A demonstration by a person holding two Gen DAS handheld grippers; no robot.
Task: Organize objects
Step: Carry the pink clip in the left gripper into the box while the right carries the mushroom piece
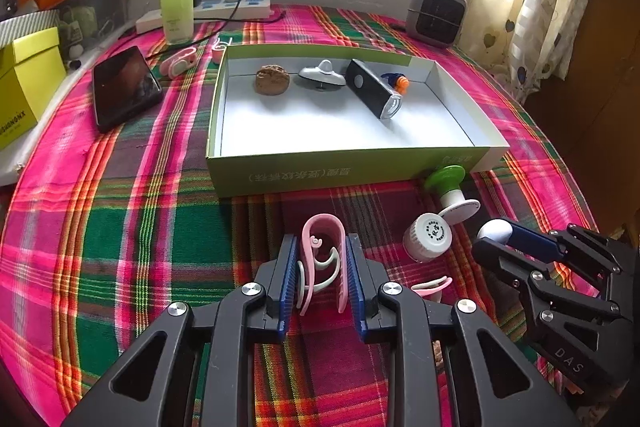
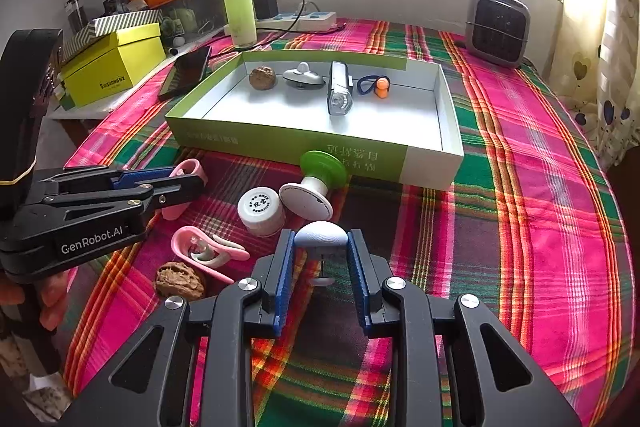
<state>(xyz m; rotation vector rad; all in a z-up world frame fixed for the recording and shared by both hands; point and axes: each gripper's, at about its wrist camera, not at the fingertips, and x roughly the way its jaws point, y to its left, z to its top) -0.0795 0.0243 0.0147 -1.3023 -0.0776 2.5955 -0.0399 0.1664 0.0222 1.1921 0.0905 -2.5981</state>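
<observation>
Step in hand: double pickup. My left claw [image 1: 322, 277] clamped on pink clip [image 1: 320, 267]; my right claw [image 2: 320, 269] gripping grey spinning top [image 2: 321, 234], both low over desk [image 2: 540, 187]. Next, I judge: lift clear, carry to green tray [image 2: 280, 141], release beside items inside.

— Any way through to the green box [image 2: 280, 141]?

— Its near half is bare floor; a walnut [image 2: 262, 77], silver top [image 2: 303, 76], flashlight [image 2: 340, 89] and orange plug [image 2: 382, 87] line the far wall.

— And in front of the box?

— A green-capped stopper [image 2: 316, 183] leans on its near wall, with a white jar [image 2: 261, 211] just beside that. Right of the box, the cloth [image 2: 532, 195] lies open.
</observation>
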